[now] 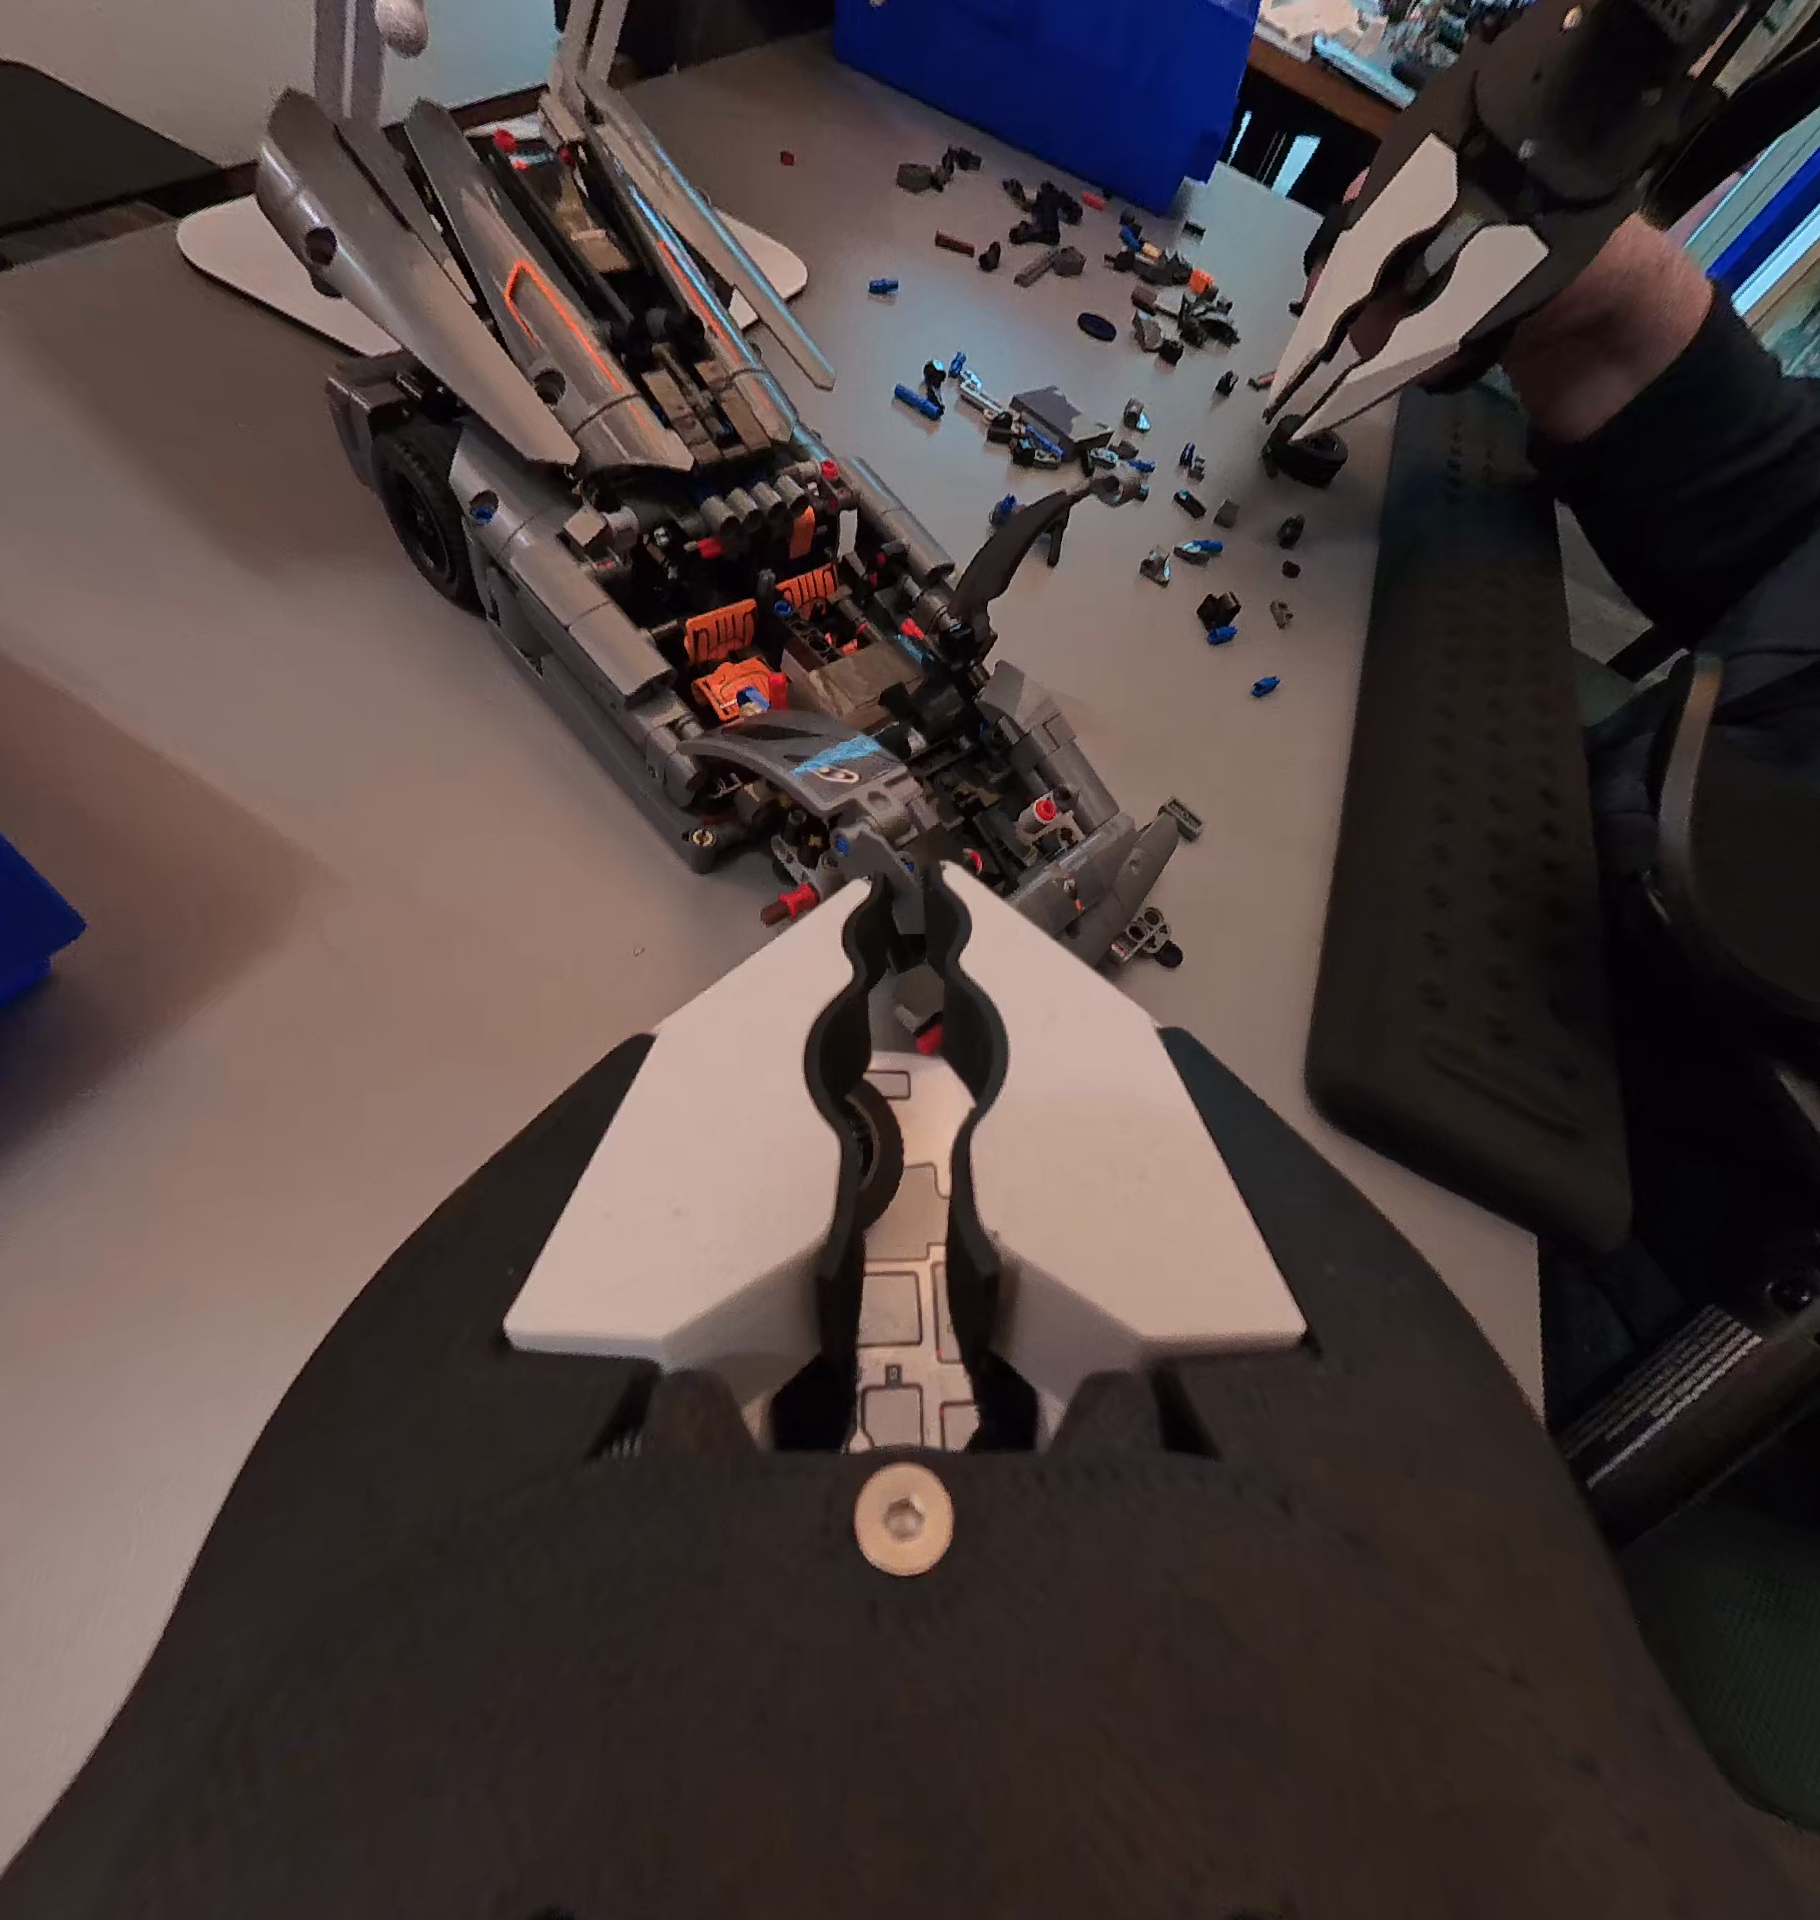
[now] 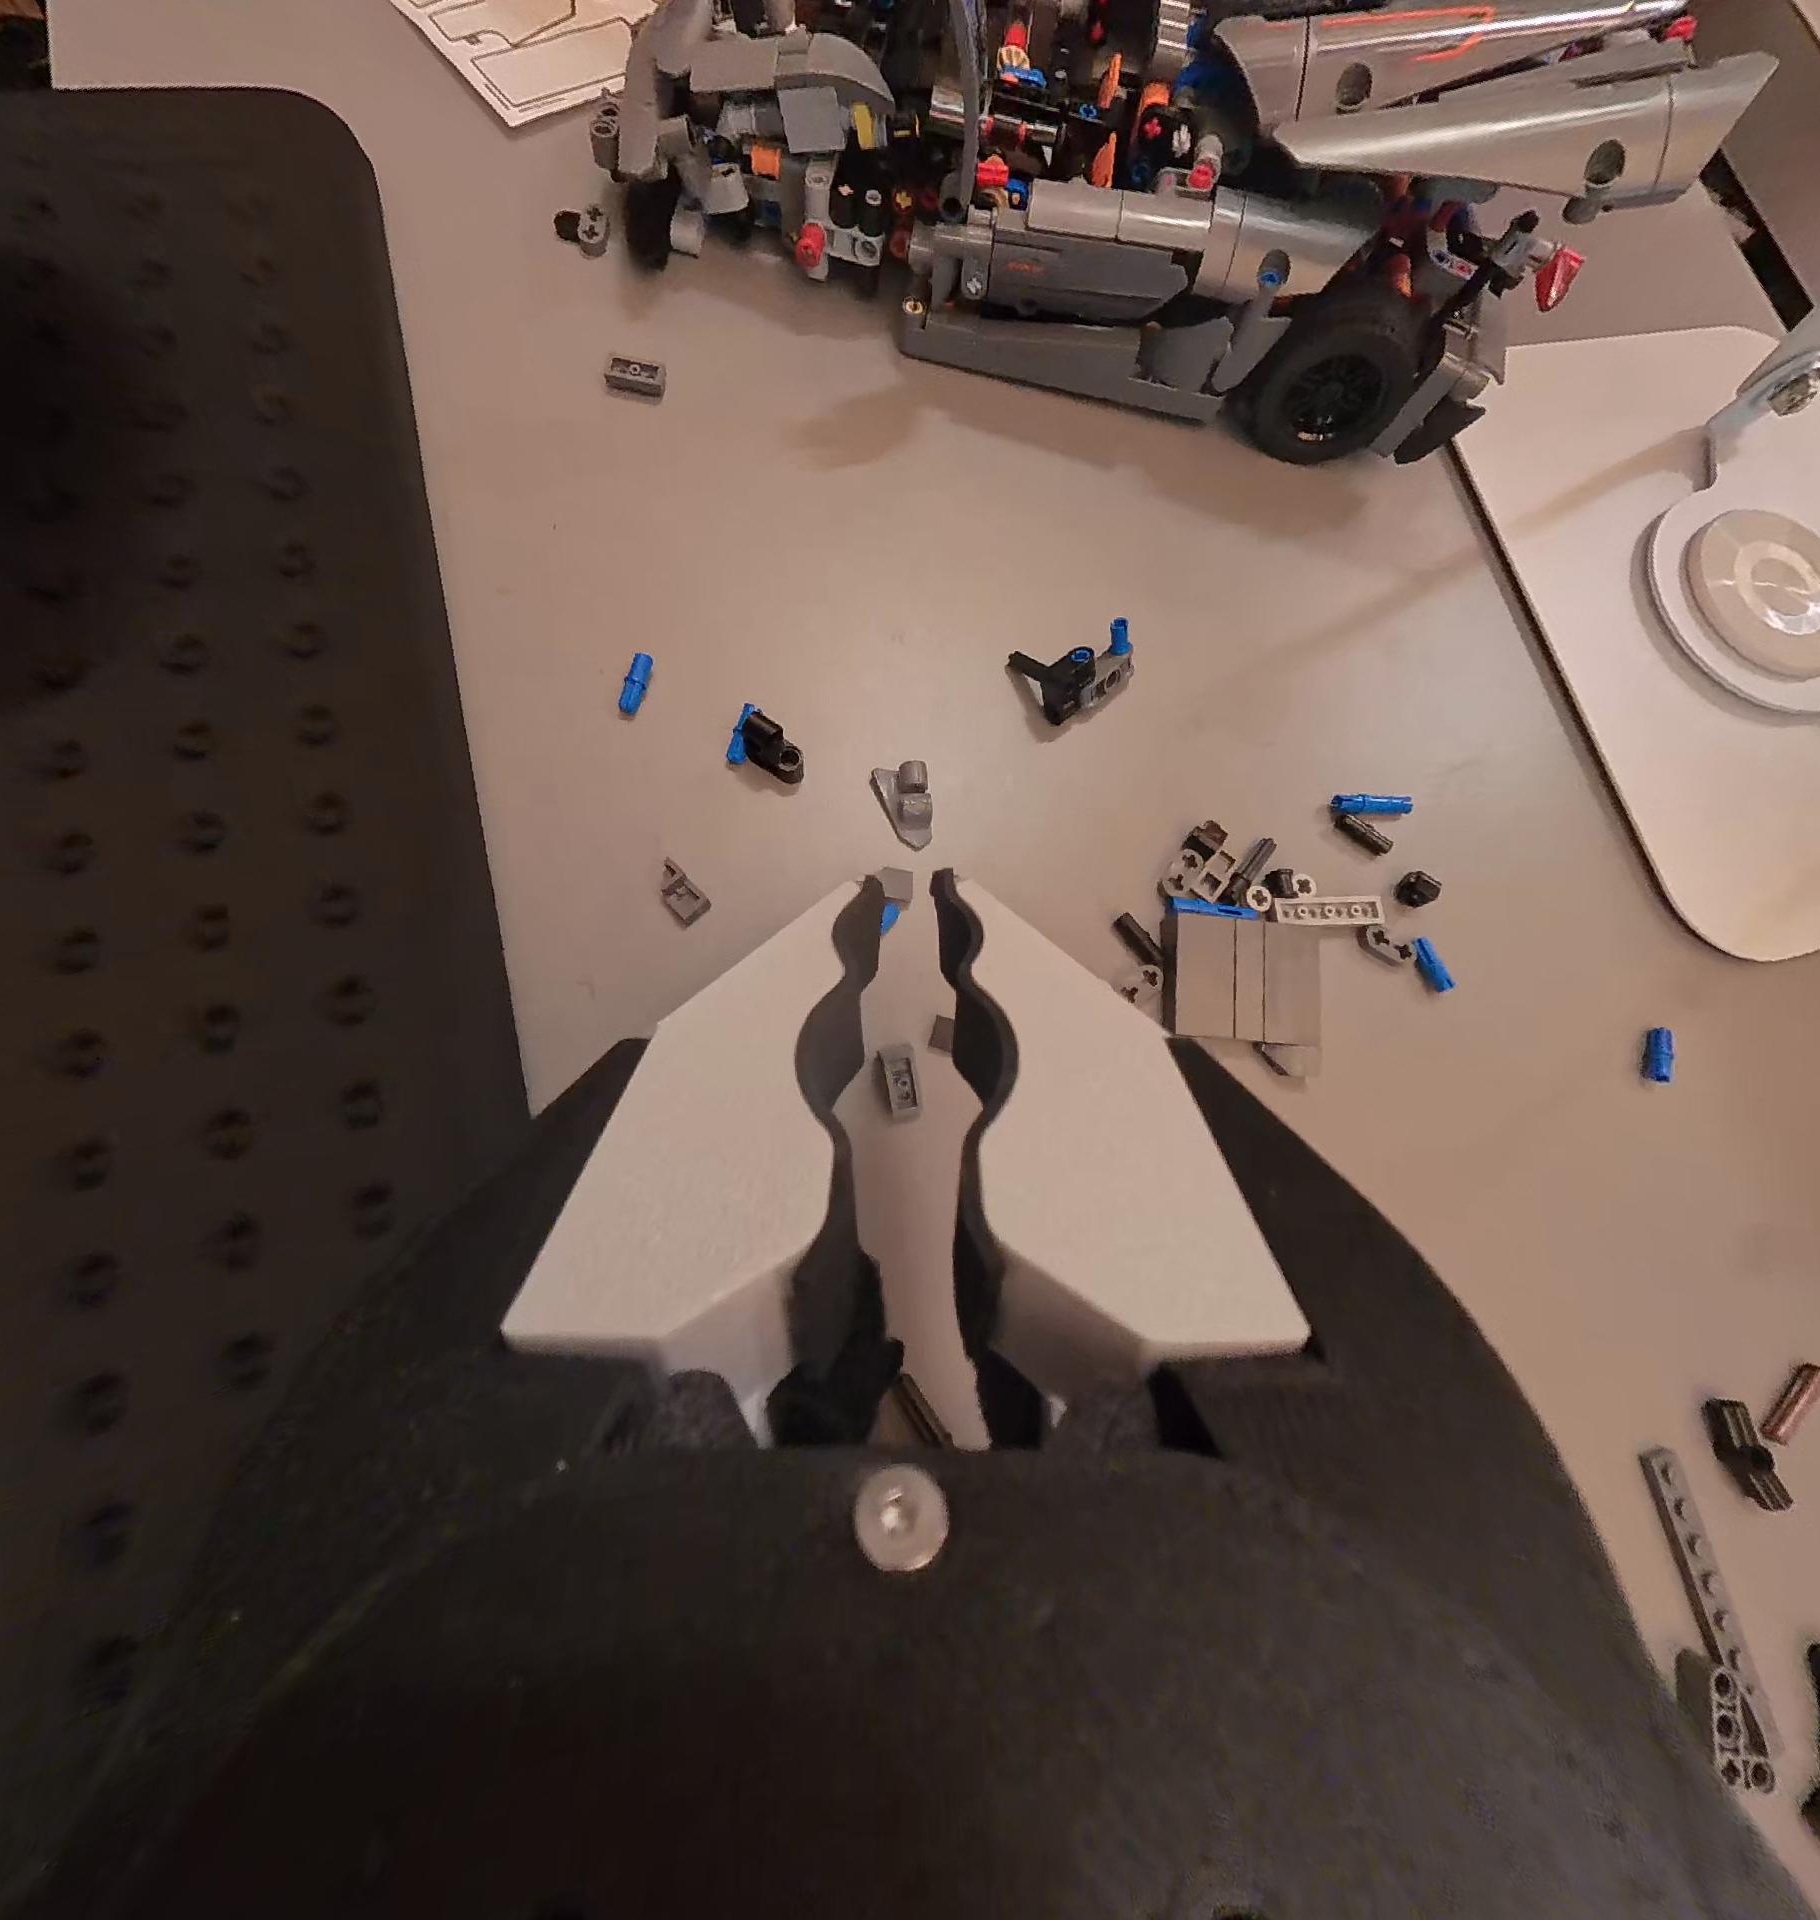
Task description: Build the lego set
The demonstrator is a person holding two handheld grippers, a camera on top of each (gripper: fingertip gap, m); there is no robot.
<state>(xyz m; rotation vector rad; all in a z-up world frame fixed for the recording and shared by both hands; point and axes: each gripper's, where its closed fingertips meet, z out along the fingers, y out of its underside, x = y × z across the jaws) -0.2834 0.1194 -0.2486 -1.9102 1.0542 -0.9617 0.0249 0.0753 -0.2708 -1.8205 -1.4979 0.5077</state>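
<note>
Grey car model gripped at its nose by left tool, right tool slightly parted, angled down over loose pieces.

The partly built grey lego car stands on the pale grey table, loose small lego pieces scattered beside it, between the black perforated mat and the white flat stand base.

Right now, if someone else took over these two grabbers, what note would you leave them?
Left gripper: nearly closed at the nose of the lego car; grip unclear.
Right gripper: low over the loose pieces, with a small grey-and-blue piece at its tips; hold unclear.
Done: car body largely built.
Left: many pieces lie unplaced on the table.
</note>
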